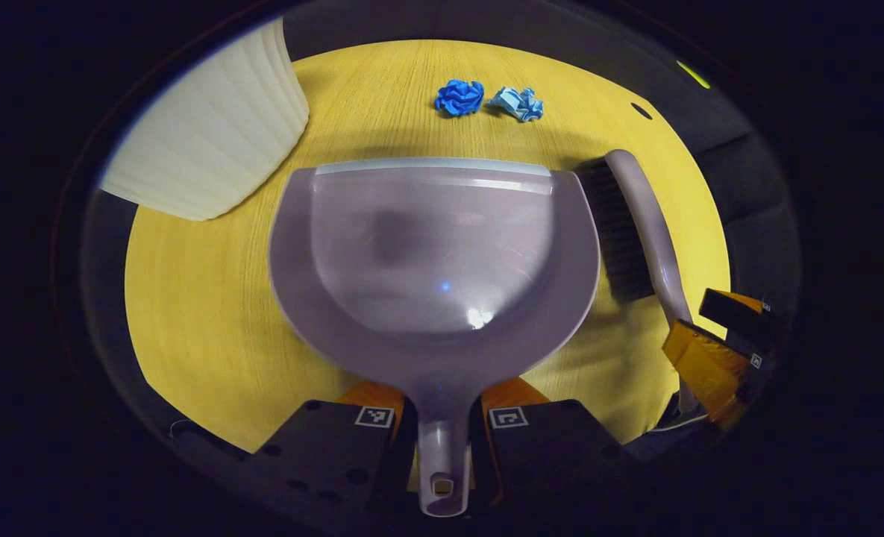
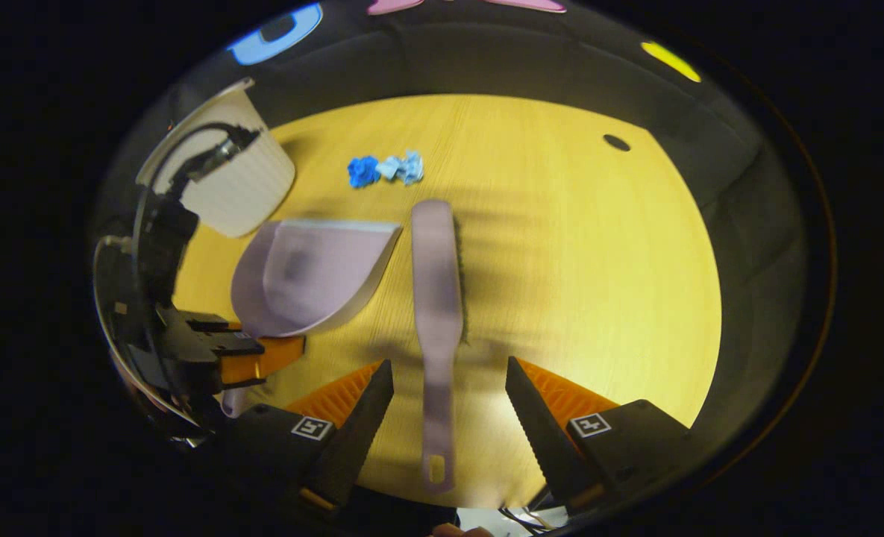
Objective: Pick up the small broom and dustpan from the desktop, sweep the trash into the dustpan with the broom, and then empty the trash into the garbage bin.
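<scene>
A lilac dustpan (image 1: 434, 253) lies flat on the yellow desktop (image 1: 210, 313), mouth facing away. My left gripper (image 1: 442, 429) is shut on its handle. To its right lies the small broom (image 1: 639, 224), bristles toward the pan. In the right gripper view the broom (image 2: 436, 276) lies lengthwise with its handle between the fingers of my right gripper (image 2: 449, 369), which stands open with a gap on each side. Two crumpled blue paper scraps (image 1: 486, 98) sit beyond the pan. The right gripper (image 1: 721, 339) sits by the broom handle in the left gripper view.
A white ribbed garbage bin (image 1: 210, 134) stands at the far left of the desktop, close to the dustpan's left corner. A small dark hole (image 2: 616, 142) marks the far right of the desktop (image 2: 598, 283). The left gripper (image 2: 262, 352) and its cable are at the left.
</scene>
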Demonstrator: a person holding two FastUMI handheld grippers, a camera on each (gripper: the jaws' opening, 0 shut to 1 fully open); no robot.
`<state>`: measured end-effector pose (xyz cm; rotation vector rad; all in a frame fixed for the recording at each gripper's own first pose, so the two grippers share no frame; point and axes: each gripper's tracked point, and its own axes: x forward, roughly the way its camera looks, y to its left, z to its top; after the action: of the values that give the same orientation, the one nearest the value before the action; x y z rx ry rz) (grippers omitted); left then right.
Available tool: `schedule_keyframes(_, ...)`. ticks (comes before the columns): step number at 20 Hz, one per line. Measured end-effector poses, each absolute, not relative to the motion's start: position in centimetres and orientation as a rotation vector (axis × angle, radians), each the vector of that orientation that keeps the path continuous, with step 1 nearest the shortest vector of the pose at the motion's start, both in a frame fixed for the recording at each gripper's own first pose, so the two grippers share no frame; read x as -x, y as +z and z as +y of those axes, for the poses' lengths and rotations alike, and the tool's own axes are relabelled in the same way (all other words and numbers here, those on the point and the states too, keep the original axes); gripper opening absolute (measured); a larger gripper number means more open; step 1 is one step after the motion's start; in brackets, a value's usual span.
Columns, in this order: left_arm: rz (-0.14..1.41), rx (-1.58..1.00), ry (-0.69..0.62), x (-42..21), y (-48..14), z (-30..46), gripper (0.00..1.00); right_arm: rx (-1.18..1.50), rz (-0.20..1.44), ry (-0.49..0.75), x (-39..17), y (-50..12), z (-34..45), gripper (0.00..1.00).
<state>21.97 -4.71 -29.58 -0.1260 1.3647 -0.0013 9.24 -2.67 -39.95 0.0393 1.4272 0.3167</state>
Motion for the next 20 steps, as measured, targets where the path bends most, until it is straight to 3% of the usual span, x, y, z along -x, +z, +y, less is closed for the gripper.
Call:
schedule_keyframes(1,1.357,0.131,-0.011,-22.0,-29.6,-4.7,0.3,0.009,1.451,0.3,-9.2,-40.8,-3.1,0.99)
schedule_keyframes(2,1.351,0.14,-0.02,-22.0,-29.6,-4.6,0.3,0.03,1.479,0.296,-9.0,-41.3,-3.1,0.91)
schedule_keyframes(3,1.344,0.153,-0.026,-21.9,-29.5,-4.6,0.3,0.036,1.508,0.284,-8.8,-41.4,-3.1,0.99)
schedule_keyframes(4,1.336,0.162,-0.033,-21.9,-29.6,-4.5,0.31,0.022,1.526,0.279,-8.9,-41.9,-2.6,0.99)
schedule_keyframes(5,1.33,0.168,-0.041,-21.9,-29.6,-4.5,0.3,0.02,1.549,0.265,-8.9,-42.4,-2.4,0.91)
schedule_keyframes(6,1.328,0.171,-0.047,-21.8,-29.6,-4.5,0.3,0.01,1.578,0.263,-8.8,-43.1,-1.9,0.99)
schedule_keyframes(8,1.323,0.172,-0.058,-21.8,-29.6,-4.4,0.29,0.003,1.618,0.257,-8.9,-44.0,-1.5,0.88)
schedule_keyframes(10,1.32,0.175,-0.067,-21.7,-29.5,-4.4,0.3,-0.012,1.631,0.233,-9.3,-44.0,-1.5,0.62)
schedule_keyframes(11,1.32,0.176,-0.071,-21.6,-29.5,-4.4,0.3,-0.011,1.63,0.233,-9.3,-44.9,-1.4,0.58)
schedule_keyframes(13,1.323,0.172,-0.085,-21.5,-29.4,-4.4,0.3,0.012,1.643,0.255,-9.9,-44.5,-1.3,0.33)
schedule_keyframes(15,1.333,0.144,-0.107,-21.1,-29.2,-3.9,0.3,0.051,1.644,0.29,-10.7,-44.6,-1.7,0.21)
schedule_keyframes(16,1.328,0.114,-0.118,-21.0,-29.1,-3.3,0.3,0.077,1.634,0.29,-11.5,-44.4,-2.2,0.28)
schedule_keyframes(20,1.357,0.006,-0.216,-20.9,-28.9,-1.2,0.3,0.147,1.56,0.287,-17.7,-43.8,-4.0,0.28)
